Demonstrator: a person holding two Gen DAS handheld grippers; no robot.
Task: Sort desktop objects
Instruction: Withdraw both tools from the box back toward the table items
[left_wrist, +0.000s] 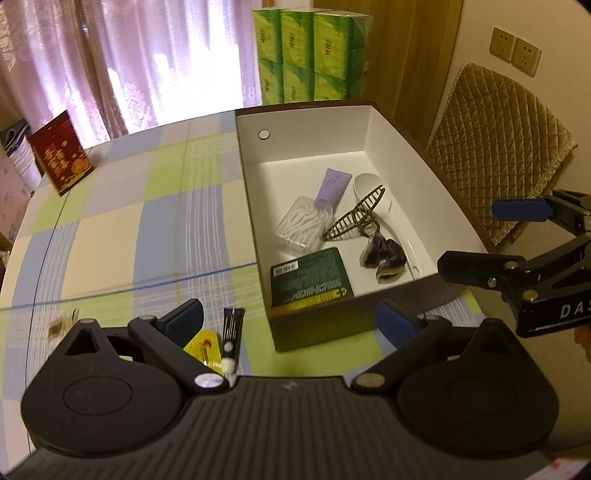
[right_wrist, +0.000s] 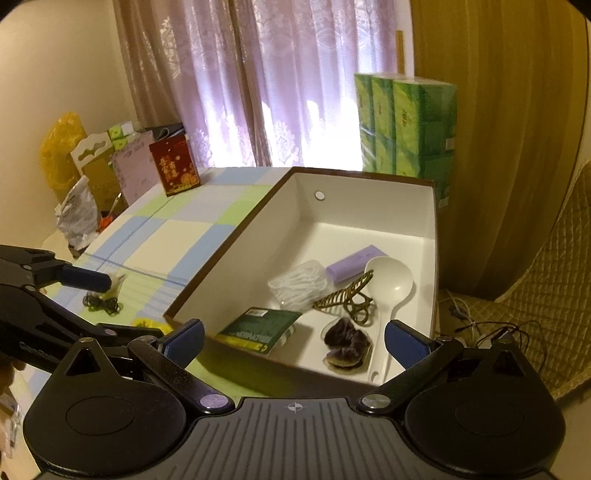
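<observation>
Both grippers, left (left_wrist: 290, 317) and right (right_wrist: 293, 338), stand wide open and empty over the near end of the white-lined box (left_wrist: 402, 147), which holds a green packet (left_wrist: 310, 277), hair claw (left_wrist: 354, 218) and spoon (left_wrist: 369, 188). Only the left wrist view shows the small black tube (left_wrist: 232, 334) and yellow item (left_wrist: 205, 347) on the checked tablecloth (left_wrist: 129, 221); only the right wrist view shows the black hair ties (right_wrist: 103, 302).

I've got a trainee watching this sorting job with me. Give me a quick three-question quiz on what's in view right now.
1. True or false: the white spoon lies inside the box.
2. Which item is still on the tablecloth? A) purple tube B) hair claw C) small black tube
3. Fill in: the left gripper holds ____.

Key: 1 true; 2 C; 3 nothing, jaws open.
</observation>
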